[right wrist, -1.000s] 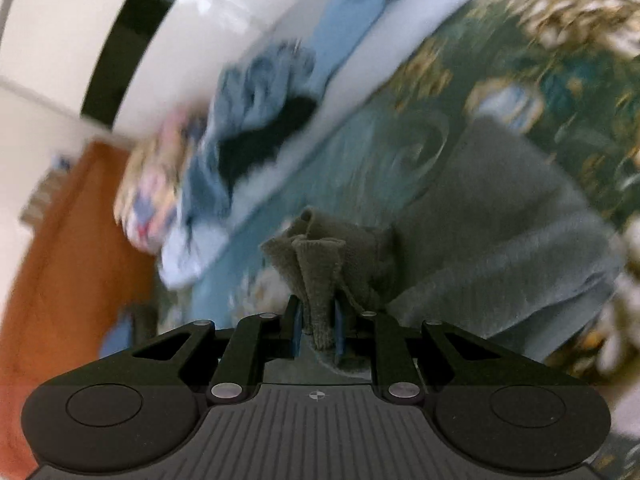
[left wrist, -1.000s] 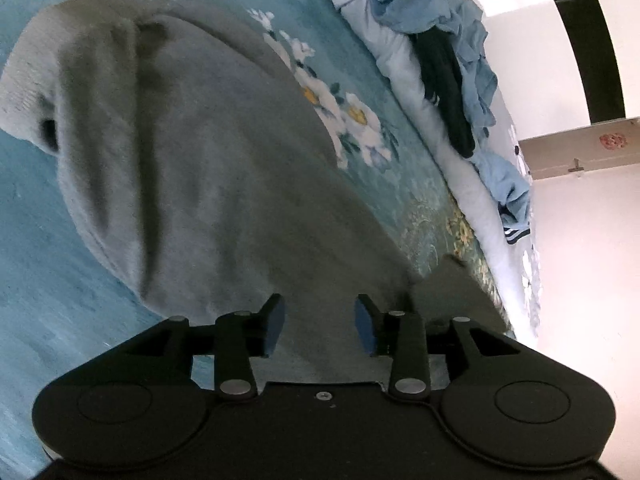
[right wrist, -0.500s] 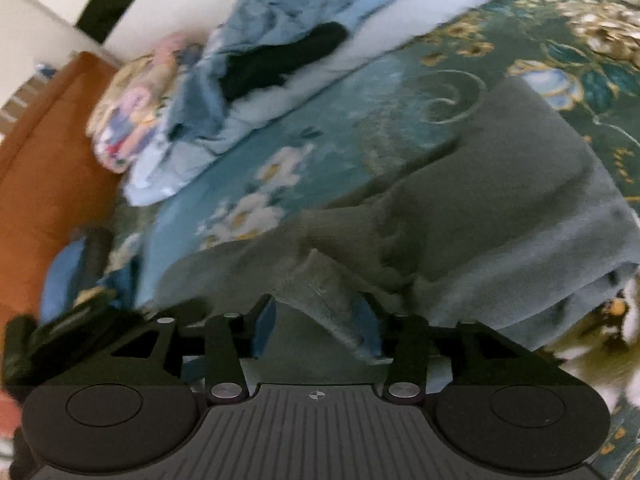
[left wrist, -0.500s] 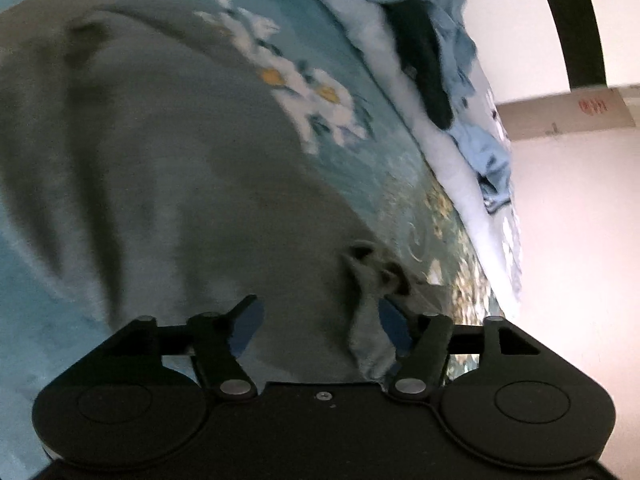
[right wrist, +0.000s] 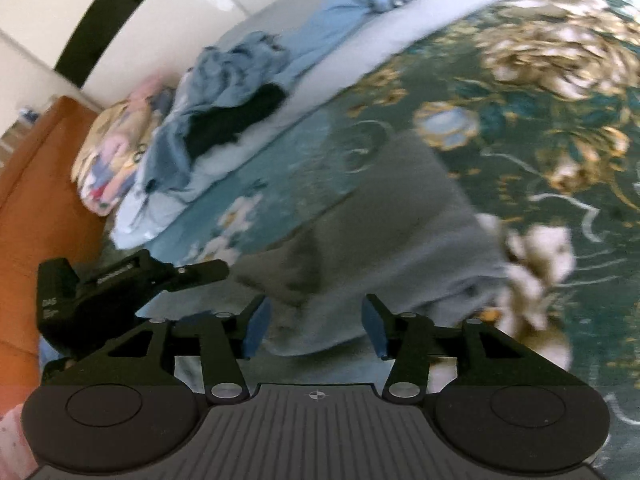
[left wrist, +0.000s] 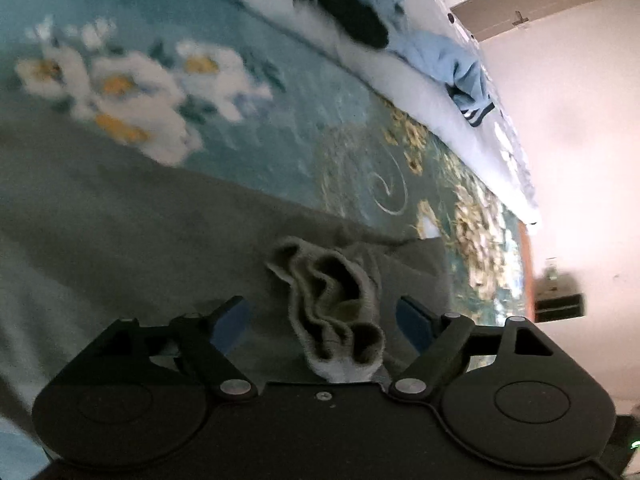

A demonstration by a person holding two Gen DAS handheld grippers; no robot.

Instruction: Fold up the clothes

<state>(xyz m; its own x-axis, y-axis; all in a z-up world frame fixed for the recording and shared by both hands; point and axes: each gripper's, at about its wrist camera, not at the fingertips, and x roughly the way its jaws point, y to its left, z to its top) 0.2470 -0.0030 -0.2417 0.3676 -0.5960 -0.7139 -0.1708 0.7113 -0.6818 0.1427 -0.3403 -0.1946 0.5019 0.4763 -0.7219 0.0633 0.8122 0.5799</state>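
A grey sweater [left wrist: 120,216] lies spread on a teal floral bedspread [left wrist: 280,120]. In the left wrist view its bunched ribbed cuff [left wrist: 340,304] stands between the open fingers of my left gripper [left wrist: 320,320], touching neither pad. In the right wrist view the sweater [right wrist: 392,232] lies folded over, its edge between the open fingers of my right gripper [right wrist: 314,326], which holds nothing. The left gripper's black body [right wrist: 120,292] shows at the left of that view.
A pile of blue and black clothes [right wrist: 240,92] lies on a white quilt [left wrist: 420,96] at the far side of the bed. A patterned pillow [right wrist: 108,152] and orange headboard [right wrist: 36,184] are at the left. A white wall [left wrist: 580,160] is beyond.
My right gripper opened and let go of the bunched sweater cuff. My left gripper opened wider and moved to that cuff, which now stands between its fingers.
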